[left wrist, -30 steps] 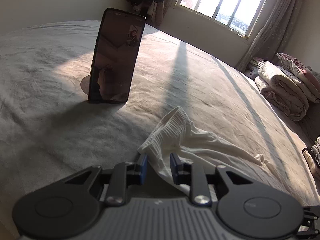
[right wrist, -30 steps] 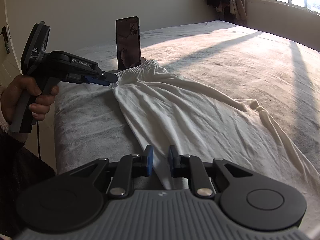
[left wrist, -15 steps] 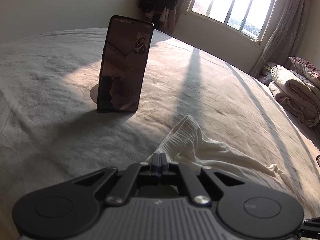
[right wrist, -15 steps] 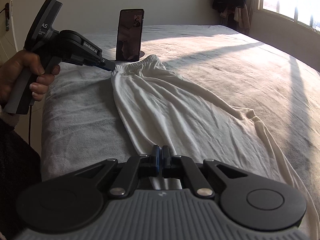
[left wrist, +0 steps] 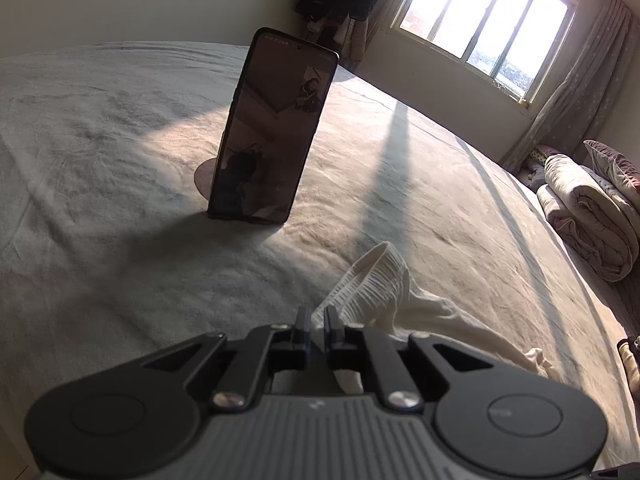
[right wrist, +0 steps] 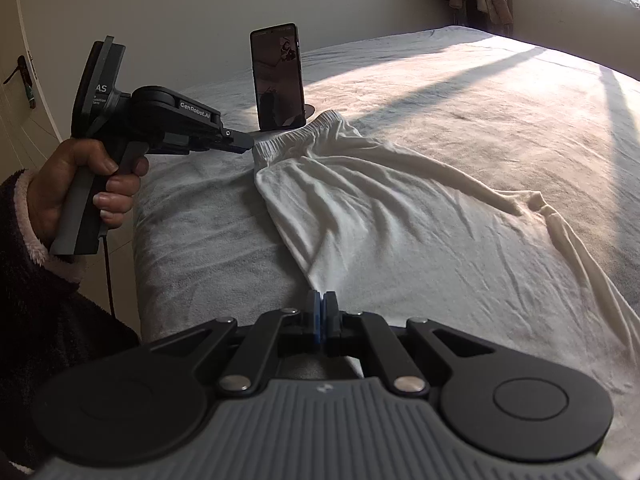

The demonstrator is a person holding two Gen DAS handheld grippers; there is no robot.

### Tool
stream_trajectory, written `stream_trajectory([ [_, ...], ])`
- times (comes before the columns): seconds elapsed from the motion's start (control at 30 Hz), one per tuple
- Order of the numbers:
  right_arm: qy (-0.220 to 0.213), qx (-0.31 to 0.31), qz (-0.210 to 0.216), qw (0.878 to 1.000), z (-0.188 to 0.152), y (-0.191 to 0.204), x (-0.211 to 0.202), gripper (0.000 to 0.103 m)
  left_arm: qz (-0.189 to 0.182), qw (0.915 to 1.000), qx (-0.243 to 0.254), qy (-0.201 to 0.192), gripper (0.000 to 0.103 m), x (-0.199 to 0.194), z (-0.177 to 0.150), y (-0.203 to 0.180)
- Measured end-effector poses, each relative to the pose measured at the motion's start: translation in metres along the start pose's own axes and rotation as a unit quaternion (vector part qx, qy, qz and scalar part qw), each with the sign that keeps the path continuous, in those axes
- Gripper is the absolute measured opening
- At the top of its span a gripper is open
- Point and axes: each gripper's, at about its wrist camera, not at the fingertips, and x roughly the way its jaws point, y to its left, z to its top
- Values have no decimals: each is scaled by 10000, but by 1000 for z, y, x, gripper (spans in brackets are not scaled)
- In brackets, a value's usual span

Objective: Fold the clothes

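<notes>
White trousers [right wrist: 380,220] lie spread on the grey bed [right wrist: 500,92], the elastic waistband toward the phone and the legs trailing right. My left gripper [right wrist: 246,143] is at the waistband corner. In the left wrist view its jaws [left wrist: 317,316] stand slightly apart and are opening, with the ribbed waistband [left wrist: 380,276] between them. My right gripper [right wrist: 321,308] is shut on the trousers' near side edge, and the cloth tapers up into its blue pads. A hand [right wrist: 76,184] in a dark fleecy sleeve holds the left gripper.
A phone [left wrist: 272,128] stands upright on a round stand just beyond the waistband. Rolled quilts [left wrist: 588,208] lie off the bed's right side under a curtained window [left wrist: 480,20]. The bed's left edge [right wrist: 140,240] drops to the floor near a door.
Both grippers closed onto the trousers from open. The right stays shut on the side edge; the left has parted a little again at the waistband.
</notes>
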Motion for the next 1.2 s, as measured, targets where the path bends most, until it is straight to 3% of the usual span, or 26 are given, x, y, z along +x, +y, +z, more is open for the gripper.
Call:
stream_trajectory([
  [0.07,21,-50,-33,10000,-1,1,1,0,-174,9998,-74,37,31,-1,0,0],
  [0.17,17,-36,-37,10000,-1,-1,1,0,-194,9998,-13,64,31,1,0,-6],
  [0.27,-2,-14,-41,10000,-2,-2,0,0,64,9997,126,181,24,12,-3,-13],
  [0.3,-9,-4,-42,10000,-2,-2,0,0,128,9997,146,160,9,15,-4,-14],
  [0.47,-129,20,-60,9999,0,-1,-4,0,146,9995,147,-247,5,13,-1,-13],
  [0.57,-170,83,8,9998,0,-1,-4,0,303,9994,70,-177,5,16,2,-8],
  [0.67,-70,73,21,9999,-3,0,2,0,506,9985,190,23,8,24,-2,-7],
  [0.77,-41,21,35,10000,-6,1,4,3,590,9971,467,-95,15,19,-4,-12],
  [0.87,-112,42,81,9999,-4,1,-4,15,538,9968,462,-374,33,6,-1,-16],
  [0.93,-179,94,85,9998,0,-1,-10,17,407,9959,483,-652,35,-3,2,-20],
  [1.0,-343,206,-28,9992,3,-7,-17,43,174,9942,571,-897,39,-10,4,-26],
  [1.03,-413,243,-103,9988,4,-9,-20,46,-25,9930,666,-980,39,-12,5,-31],
  [1.2,-561,293,-616,9961,17,-22,-23,46,-969,9837,1348,-696,34,10,-4,-55],
])
